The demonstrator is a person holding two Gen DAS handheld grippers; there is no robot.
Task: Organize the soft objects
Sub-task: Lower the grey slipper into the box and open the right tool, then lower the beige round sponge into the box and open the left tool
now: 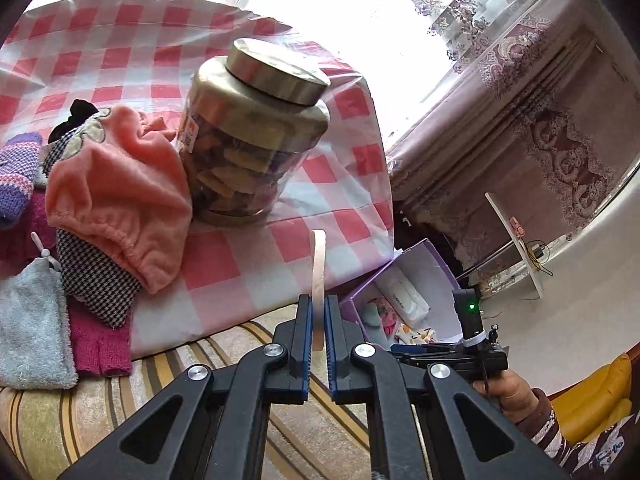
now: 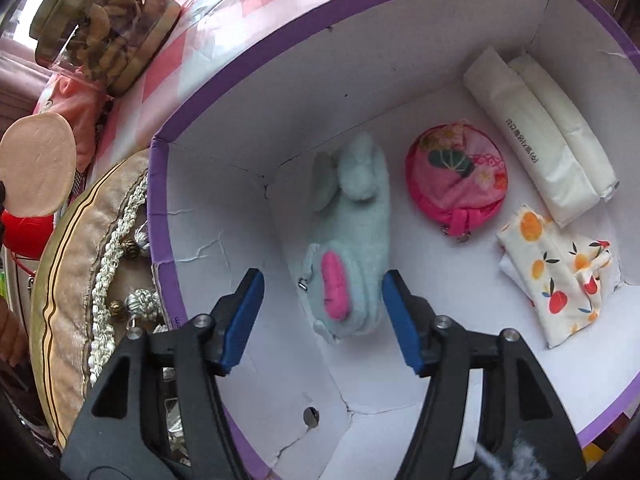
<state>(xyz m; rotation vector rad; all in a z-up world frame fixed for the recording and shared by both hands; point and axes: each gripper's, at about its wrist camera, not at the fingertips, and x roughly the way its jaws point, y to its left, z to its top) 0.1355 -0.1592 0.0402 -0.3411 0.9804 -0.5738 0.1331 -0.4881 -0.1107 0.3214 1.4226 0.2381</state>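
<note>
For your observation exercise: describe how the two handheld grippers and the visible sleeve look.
Both the left gripper and right gripper are black linkages with silver pivot screws and blue-padded fingers. The right one's handle carries a green light. The sleeve is brown, patterned in white.

Tablecloth [image 1: 280, 248] is pink-and-white check. Jar [image 1: 252, 140] has a silver lid, contents yellow and brown. Peach-pink fleece cap [image 1: 120, 184] sits over black-and-white houndstooth cloth [image 1: 96, 280]. Box [image 2: 360, 80] is white inside, purple rim. Plush [image 2: 352, 240] is pale blue with a hot-pink patch. Round pouch [image 2: 456, 180] is pink floral. Cloth [image 2: 560, 280] is cream with an orange-and-red fruit print. Gripper pads [image 2: 244, 316] are blue (arms black).
</note>
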